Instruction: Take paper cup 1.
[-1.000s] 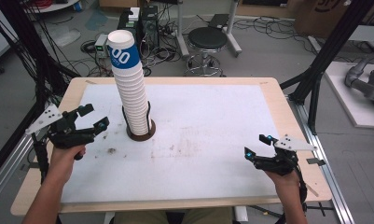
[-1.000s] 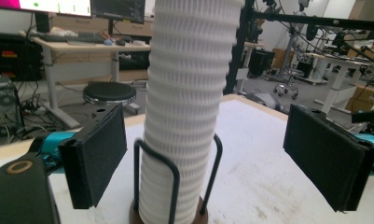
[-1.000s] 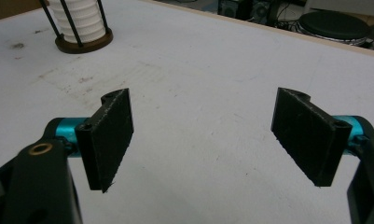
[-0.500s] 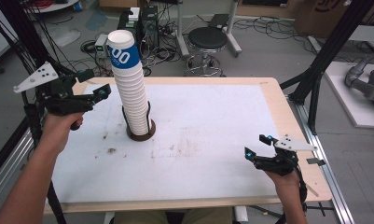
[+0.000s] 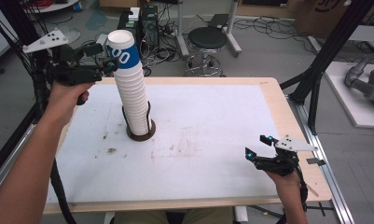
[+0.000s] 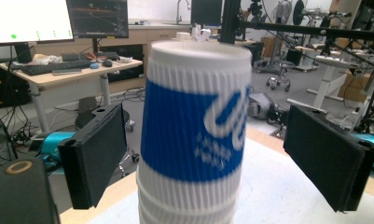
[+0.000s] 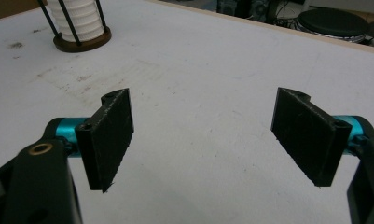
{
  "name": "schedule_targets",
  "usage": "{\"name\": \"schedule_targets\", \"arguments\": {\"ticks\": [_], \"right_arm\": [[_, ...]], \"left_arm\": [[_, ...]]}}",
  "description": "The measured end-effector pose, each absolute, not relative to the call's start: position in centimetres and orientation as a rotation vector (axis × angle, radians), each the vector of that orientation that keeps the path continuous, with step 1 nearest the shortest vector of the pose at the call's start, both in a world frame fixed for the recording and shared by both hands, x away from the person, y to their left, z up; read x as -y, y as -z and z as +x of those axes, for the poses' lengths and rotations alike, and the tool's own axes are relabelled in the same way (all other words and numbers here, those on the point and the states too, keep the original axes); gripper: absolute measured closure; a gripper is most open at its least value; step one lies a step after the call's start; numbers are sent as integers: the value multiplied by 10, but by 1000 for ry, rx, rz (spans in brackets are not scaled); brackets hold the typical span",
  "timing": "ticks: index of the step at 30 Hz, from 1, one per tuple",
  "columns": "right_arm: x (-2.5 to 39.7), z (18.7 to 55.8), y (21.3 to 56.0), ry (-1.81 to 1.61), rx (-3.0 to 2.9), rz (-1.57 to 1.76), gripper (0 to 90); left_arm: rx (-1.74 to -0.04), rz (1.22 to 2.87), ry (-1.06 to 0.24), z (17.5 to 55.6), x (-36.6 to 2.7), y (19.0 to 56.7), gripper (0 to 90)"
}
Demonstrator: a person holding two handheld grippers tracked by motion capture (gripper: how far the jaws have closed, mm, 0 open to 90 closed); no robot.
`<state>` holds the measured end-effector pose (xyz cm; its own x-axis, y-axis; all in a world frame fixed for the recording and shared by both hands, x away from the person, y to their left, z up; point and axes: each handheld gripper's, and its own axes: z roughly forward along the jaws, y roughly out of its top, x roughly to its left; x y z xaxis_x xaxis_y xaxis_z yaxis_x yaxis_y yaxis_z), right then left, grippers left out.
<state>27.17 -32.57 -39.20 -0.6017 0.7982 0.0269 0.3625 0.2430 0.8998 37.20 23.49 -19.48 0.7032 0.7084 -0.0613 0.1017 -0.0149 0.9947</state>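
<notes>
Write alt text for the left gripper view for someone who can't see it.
A blue-banded white paper cup, topmost of a stack of cups, stands between the left gripper's open black fingers, which are clear of it on both sides. Desks and monitors blur behind.

Readable text: almost none, just cup print.

I see white characters on the blue band of the top cup (image 5: 123, 52), reading roughly "00" in the high view; in the left gripper view the same band (image 6: 194, 135) shows a looping white logo and a blurred small line under it, which I can't read. Monitor (image 6: 28, 18) text is too small.
</notes>
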Motion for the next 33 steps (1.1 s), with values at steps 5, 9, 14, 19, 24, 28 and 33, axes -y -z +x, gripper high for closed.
{"name": "schedule_targets", "arguments": {"ticks": [5,9,14,19,24,28,33], "right_arm": [[326,271,392,-1323,-2080,1067,213],[327,271,392,-1324,-2076,1072,213],[328,272,393,-1323,-2081,1075,213],[329,271,393,-1324,-2078,1081,213],[329,272,393,-1324,-2078,1081,213],[329,272,393,-1323,-2082,1083,213],[329,272,393,-1327,-2081,1085,213]], "left_arm": [[-710,1538,-532,384,-227,186,132],[-722,1568,-528,392,-219,184,132],[-729,1596,-526,399,-211,182,155],[-748,1602,-525,404,-208,184,200],[-744,1593,-511,406,-209,184,245],[-733,1605,-511,406,-210,183,252],[-721,1588,-512,405,-211,175,256]]}}
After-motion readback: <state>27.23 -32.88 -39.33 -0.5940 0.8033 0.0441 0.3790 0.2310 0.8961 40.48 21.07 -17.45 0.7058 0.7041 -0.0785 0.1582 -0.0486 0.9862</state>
